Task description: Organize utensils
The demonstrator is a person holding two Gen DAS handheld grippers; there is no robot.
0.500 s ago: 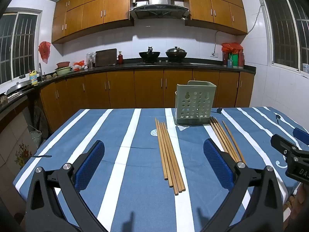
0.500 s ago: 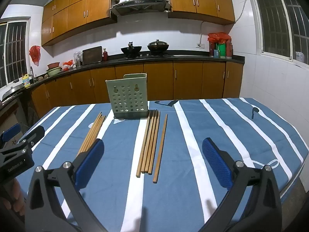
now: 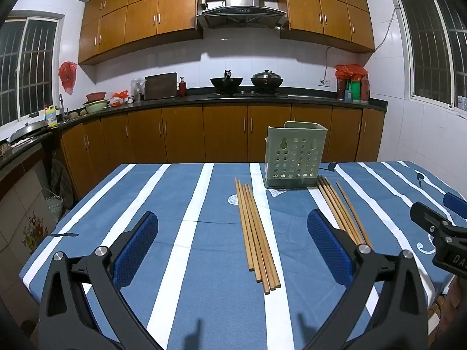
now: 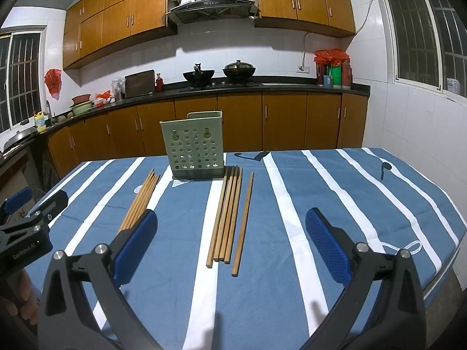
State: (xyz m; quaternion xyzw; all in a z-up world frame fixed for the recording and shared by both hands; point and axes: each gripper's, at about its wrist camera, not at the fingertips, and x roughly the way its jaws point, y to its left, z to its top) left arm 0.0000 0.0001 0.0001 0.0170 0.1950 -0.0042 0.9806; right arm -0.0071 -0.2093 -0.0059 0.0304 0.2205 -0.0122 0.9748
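Both claws spread wide over the striped tabletop (image 3: 181, 204).
The green utensil holder (image 3: 293, 157) stands at the far side; its contents can't be seen. Chopstick bundles (image 4: 226, 213) lie left and right of it; left claw (image 3: 233, 250) and right claw (image 4: 230, 248) grasp nothing.

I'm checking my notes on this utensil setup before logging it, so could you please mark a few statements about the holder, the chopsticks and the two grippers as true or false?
1. The green utensil holder stands upright on the striped tablecloth. True.
2. Chopsticks already stand in the holder. False: none show above its rim; the left bundle and right bundle lie flat on the cloth.
3. One chopstick lies slightly apart from the right bundle. True.
4. The left gripper is shut on a chopstick. False: it is open and holds nothing.
5. The right gripper is open. True.
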